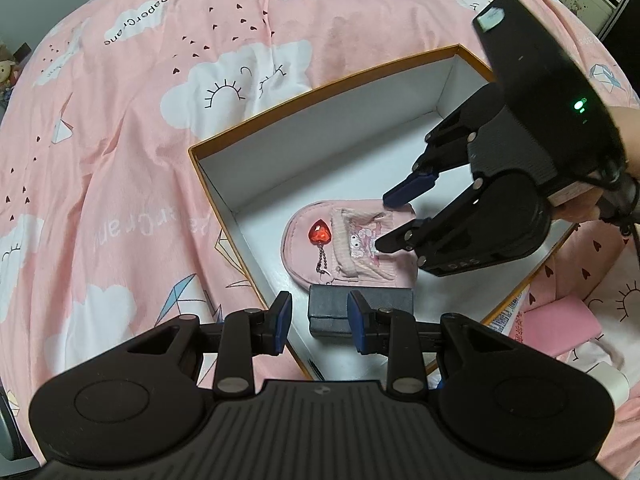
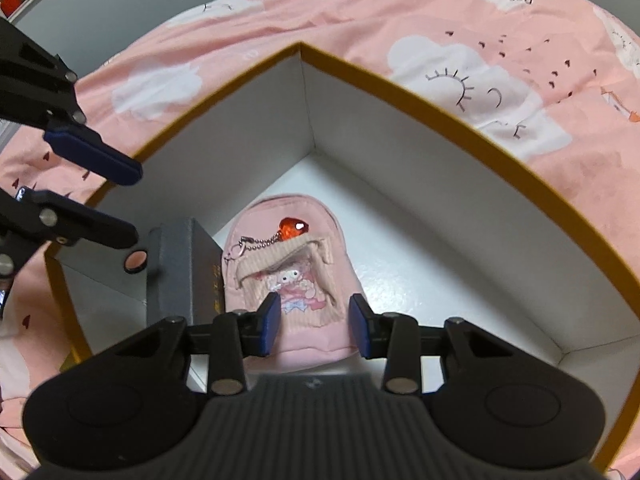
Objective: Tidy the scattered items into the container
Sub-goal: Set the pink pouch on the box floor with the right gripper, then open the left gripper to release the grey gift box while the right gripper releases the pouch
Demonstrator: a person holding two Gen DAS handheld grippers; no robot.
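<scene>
An orange-rimmed cardboard box (image 1: 320, 90) (image 2: 440, 96) with a white inside lies on the bed. On its floor is a pink pouch (image 1: 348, 248) (image 2: 296, 264) with a red heart charm (image 1: 319, 234) (image 2: 294, 227) on a bead chain. A dark grey case (image 1: 384, 300) (image 2: 188, 264) rests beside the pouch. My right gripper (image 1: 386, 222) (image 2: 314, 320) hovers over the pouch's lower end, open, with its pads either side and clear of the fabric. My left gripper (image 1: 320, 320) (image 2: 134, 204) is open over the box's near edge by the grey case, holding nothing.
A pink cloud-print sheet (image 1: 160, 160) surrounds the box. Outside the box's right side lie a flat pink item (image 1: 560, 320), a printed packet (image 1: 508, 320) and a white object (image 1: 612, 380). A hand (image 1: 624, 128) holds the right gripper. The box's far half is bare white floor.
</scene>
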